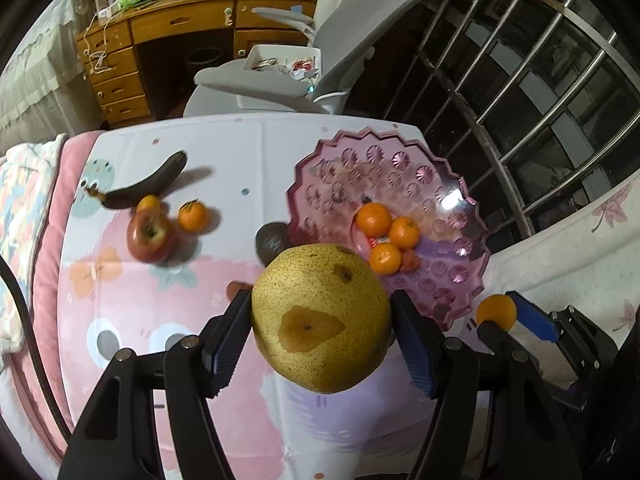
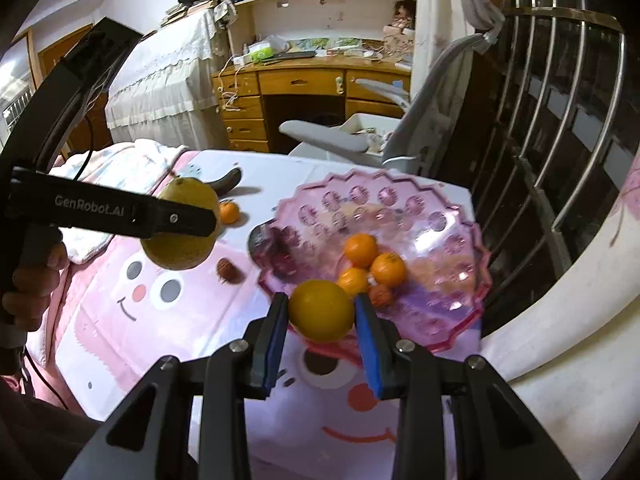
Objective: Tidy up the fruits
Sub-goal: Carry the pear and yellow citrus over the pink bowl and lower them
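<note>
My left gripper (image 1: 322,300) is shut on a big yellow-green speckled pear (image 1: 320,316), which hangs above the table. The right gripper (image 2: 321,300) is shut on a round yellow-orange fruit (image 2: 322,310) just over the near rim of the pink scalloped plate (image 2: 400,204). Three tangerines (image 2: 361,249) and a small reddish fruit (image 2: 380,295) lie on the plate. On the table to the left lie a blackened banana (image 1: 148,188), a red apple (image 1: 150,236) and a loose tangerine (image 1: 193,216). A dark fruit (image 1: 272,240) sits against the plate's left edge.
A small brown fruit (image 2: 226,270) lies on the pink cartoon cloth (image 2: 140,320) left of the plate. A grey chair (image 2: 328,136) and a wooden desk (image 2: 300,80) stand beyond the table. Metal window bars (image 2: 540,140) are close on the right.
</note>
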